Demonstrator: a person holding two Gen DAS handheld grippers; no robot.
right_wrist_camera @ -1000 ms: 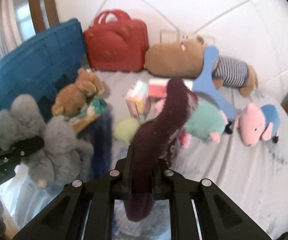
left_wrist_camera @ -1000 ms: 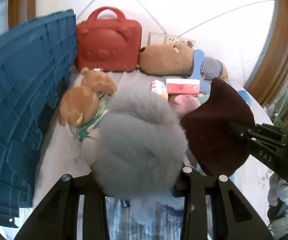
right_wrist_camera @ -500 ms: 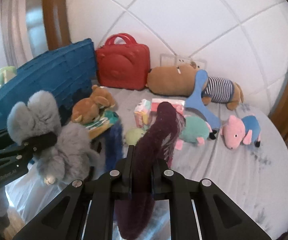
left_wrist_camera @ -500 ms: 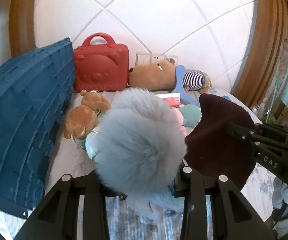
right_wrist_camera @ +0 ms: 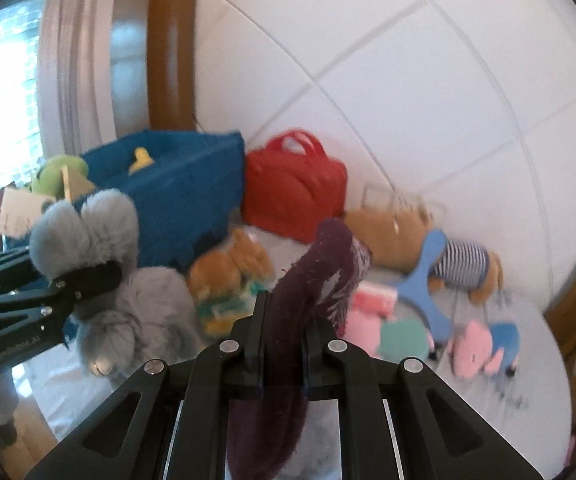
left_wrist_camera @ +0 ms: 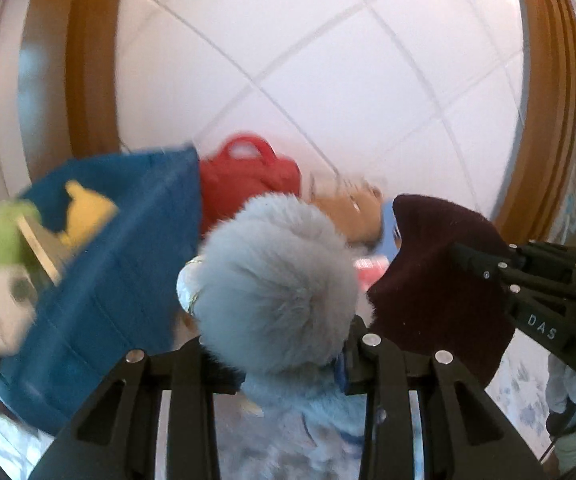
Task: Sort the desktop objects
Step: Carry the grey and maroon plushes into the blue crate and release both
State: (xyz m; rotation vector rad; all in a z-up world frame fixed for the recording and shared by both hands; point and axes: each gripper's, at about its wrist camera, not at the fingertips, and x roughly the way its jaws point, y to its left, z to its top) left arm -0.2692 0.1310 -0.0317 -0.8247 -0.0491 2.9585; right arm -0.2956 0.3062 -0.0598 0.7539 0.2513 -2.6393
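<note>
Left of and just beyond the left gripper (left_wrist_camera: 284, 356), clamped on a grey plush toy (left_wrist_camera: 276, 288), the blue bin (left_wrist_camera: 128, 264) stands nearest; right gripper (right_wrist_camera: 284, 340) pinches a maroon cloth (right_wrist_camera: 319, 272).

A long, fluffy pile is shown on the grey fur plush toy (left_wrist_camera: 276, 292), clamped between matt black plastic fingers (left_wrist_camera: 192, 372) fitted with bright metal screws. A short, felt-like nap is seen on the dark maroon cloth piece (right_wrist_camera: 311, 280), pinched by the second matt black plastic gripper (right_wrist_camera: 282, 344). Ribbed, matt hard plastic is presented by the blue crate (right_wrist_camera: 184, 184). Just beside the crate, a smooth, slightly glossy moulded surface is shown by the red handled case (right_wrist_camera: 293, 188). Behind the crate, glossy white tiles (right_wrist_camera: 407, 80) and polished brown wood trim (right_wrist_camera: 170, 40) are seen. Soft plush cloth is shown by the pink and blue pig toy (right_wrist_camera: 485, 346).
</note>
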